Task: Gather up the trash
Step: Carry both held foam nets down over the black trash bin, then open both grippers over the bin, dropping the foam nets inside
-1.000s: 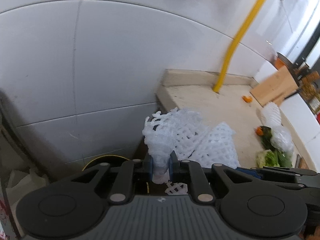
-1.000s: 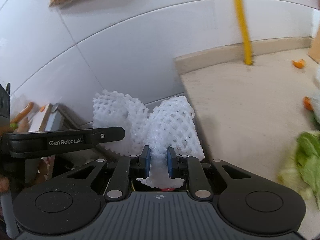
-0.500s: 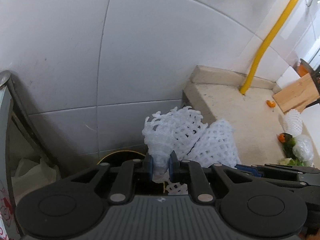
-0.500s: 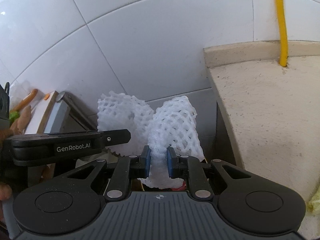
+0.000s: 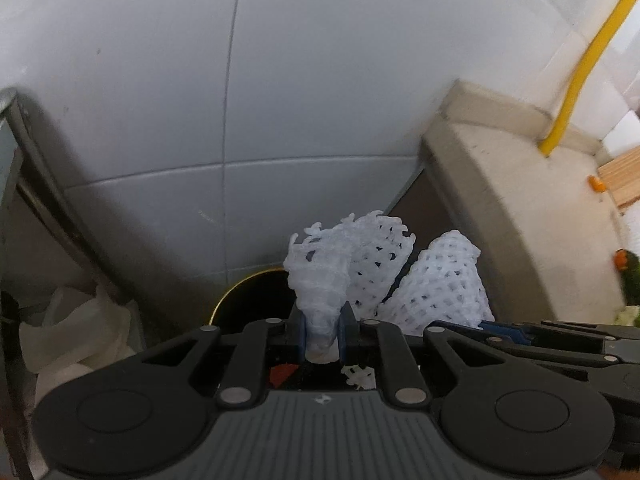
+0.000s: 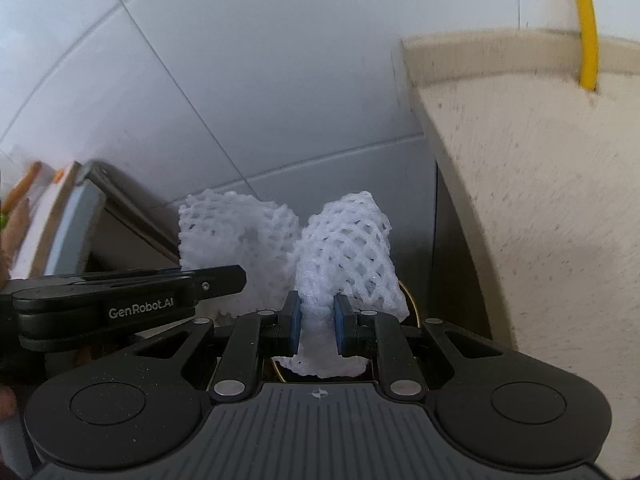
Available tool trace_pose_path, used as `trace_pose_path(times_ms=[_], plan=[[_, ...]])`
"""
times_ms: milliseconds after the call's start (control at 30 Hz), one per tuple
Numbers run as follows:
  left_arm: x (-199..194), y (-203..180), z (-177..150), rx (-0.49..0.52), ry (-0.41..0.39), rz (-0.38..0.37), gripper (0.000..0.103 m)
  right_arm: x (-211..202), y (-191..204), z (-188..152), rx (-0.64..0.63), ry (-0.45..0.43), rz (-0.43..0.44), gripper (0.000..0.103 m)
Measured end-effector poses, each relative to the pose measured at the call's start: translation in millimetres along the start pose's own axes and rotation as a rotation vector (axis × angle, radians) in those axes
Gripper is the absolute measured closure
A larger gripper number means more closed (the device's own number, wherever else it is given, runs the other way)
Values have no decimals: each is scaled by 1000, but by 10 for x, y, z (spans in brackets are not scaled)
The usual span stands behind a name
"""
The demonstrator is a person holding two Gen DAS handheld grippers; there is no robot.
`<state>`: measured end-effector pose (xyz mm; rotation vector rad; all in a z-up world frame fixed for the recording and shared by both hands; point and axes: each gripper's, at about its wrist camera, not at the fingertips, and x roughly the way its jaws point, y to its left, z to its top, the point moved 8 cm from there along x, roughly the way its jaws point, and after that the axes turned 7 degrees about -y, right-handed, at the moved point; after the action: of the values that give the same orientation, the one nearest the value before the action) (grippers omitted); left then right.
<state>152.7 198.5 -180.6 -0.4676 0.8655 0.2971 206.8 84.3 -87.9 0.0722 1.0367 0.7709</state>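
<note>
My left gripper [image 5: 322,330] is shut on a white foam fruit net [image 5: 320,276] and holds it over a dark round bin with a yellow rim [image 5: 240,292] below the counter's end. My right gripper [image 6: 316,326] is shut on a second white foam net [image 6: 348,248], which also shows at the right in the left wrist view [image 5: 444,284]. The left gripper's net shows in the right wrist view [image 6: 236,232], beside the left gripper's body [image 6: 120,300]. The bin's yellow rim shows under the right net [image 6: 412,300].
A beige stone counter [image 6: 540,208] ends on the right, with a yellow pipe [image 6: 584,20] at its back. White tiled wall [image 5: 280,80] is straight ahead. A metal frame [image 5: 60,184] and white crumpled bags [image 5: 72,332] stand at the left. Vegetable scraps [image 5: 628,272] lie on the counter.
Both grippers have moved left and down off the counter with their nets. The counter has slid to the right of both views and the bin opening now lies under the nets.
</note>
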Motion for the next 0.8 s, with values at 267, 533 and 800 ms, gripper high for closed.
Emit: trace_pose_path(times_ms=[267, 533, 800], plan=[[197, 102, -93, 6, 55, 51, 94, 333, -50, -131, 17, 72, 1, 81], [363, 198, -167, -12, 110, 83, 93, 589, -105, -192, 30, 120, 7, 81], [450, 205, -214, -22, 151, 93, 82, 842, -198, -215, 57, 162, 3, 73]])
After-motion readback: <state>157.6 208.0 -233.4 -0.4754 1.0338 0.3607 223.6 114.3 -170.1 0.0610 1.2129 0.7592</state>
